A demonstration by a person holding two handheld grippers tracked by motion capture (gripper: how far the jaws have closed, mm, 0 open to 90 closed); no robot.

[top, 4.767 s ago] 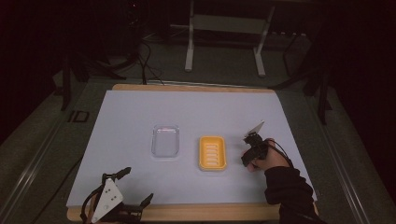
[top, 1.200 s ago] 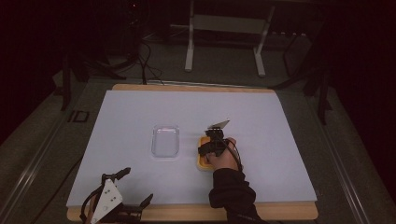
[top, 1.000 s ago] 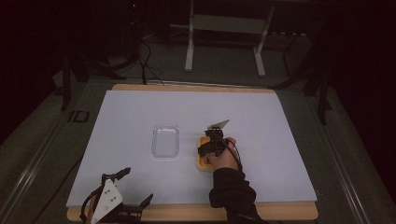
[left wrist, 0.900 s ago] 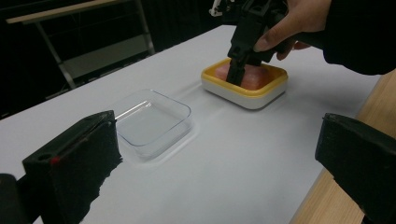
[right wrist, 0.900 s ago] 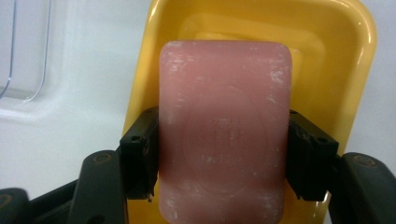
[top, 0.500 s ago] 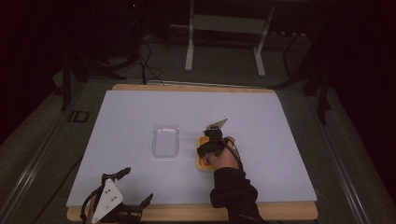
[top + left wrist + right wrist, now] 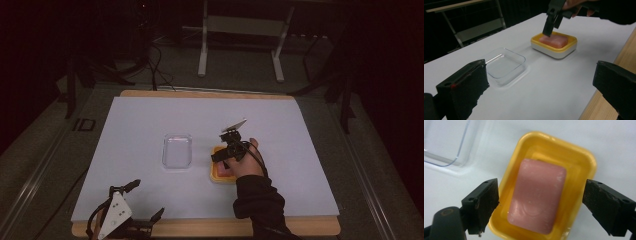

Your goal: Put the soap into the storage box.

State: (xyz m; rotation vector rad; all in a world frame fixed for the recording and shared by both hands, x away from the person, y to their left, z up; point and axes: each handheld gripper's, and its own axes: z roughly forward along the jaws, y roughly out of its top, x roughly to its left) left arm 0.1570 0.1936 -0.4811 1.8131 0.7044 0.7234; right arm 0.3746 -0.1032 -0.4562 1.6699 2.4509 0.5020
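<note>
Hovering right claw [image 7: 540, 202], jaws just opened, over soap [image 7: 537, 195]

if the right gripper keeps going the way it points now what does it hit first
Most likely the pink soap. The right gripper points down over the yellow dish, its jaws just opened wide and nothing between them. The soap lies straight ahead, though the jaws may touch the dish rim; depth is hard to judge.

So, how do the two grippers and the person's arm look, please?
Both grippers are black, each with two blocky black jaws. The left gripper carries a grey three-cornered plate with small dark dots, and a thin black cable loops beside it. The right gripper has a similar grey plate on top and a black cable trailing over the hand. The person wears a dark long sleeve.
</note>
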